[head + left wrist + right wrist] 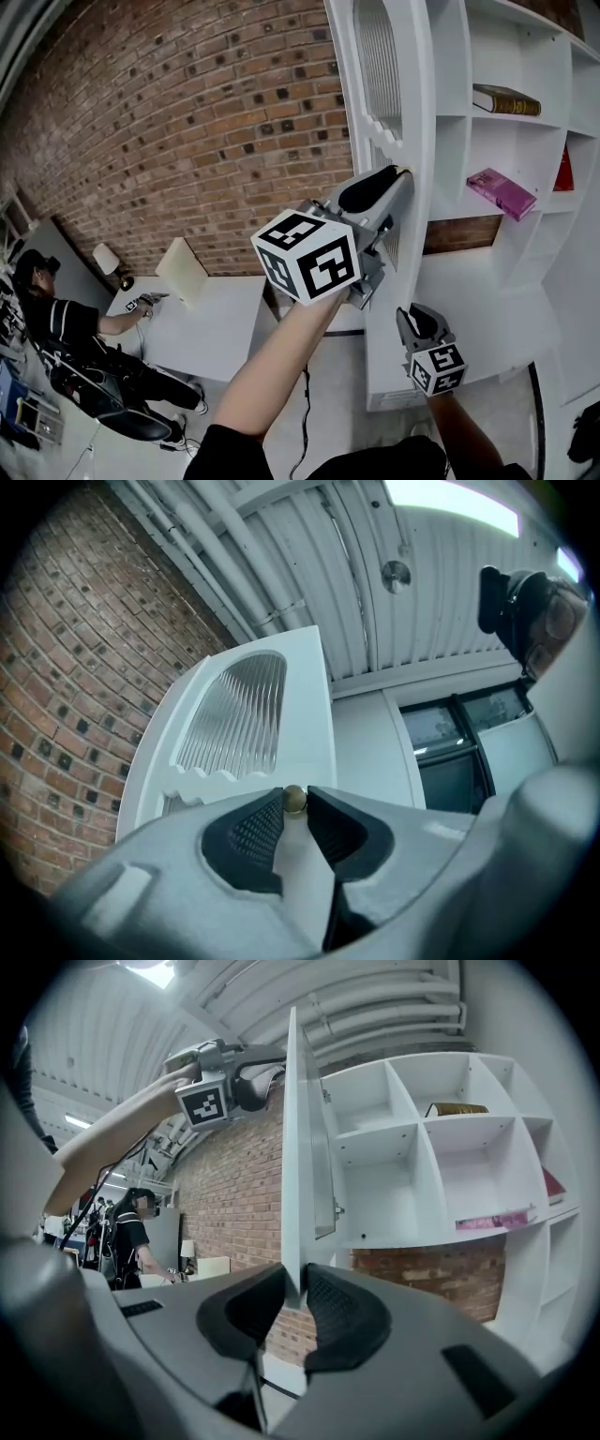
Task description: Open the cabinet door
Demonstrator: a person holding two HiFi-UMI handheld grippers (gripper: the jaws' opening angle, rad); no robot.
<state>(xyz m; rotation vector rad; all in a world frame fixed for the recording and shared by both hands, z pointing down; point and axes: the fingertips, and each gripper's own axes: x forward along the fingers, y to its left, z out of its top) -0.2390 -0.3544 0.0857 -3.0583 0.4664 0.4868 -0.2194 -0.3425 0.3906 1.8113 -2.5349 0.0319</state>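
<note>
The white cabinet door (389, 75) with a ribbed glass panel (234, 714) stands swung out from the shelf unit. My left gripper (401, 178) is shut on the door's small brass knob (293, 799), which sits between the black pads (258, 832). Lower down, my right gripper (410, 319) is at the door's bottom. In the right gripper view the door's thin edge (298, 1147) runs down into the right gripper (293, 1293), and the pads close on its lower corner. That view also shows the left gripper (267, 1074) high on the door.
Open white shelves (450, 117) behind the door hold a brown book (506, 100), a pink book (502, 192) and a red one (565, 173). A brick wall (187, 122) lies to the left. A person (56, 319) sits at a white desk (216, 323) with a lamp (106, 258).
</note>
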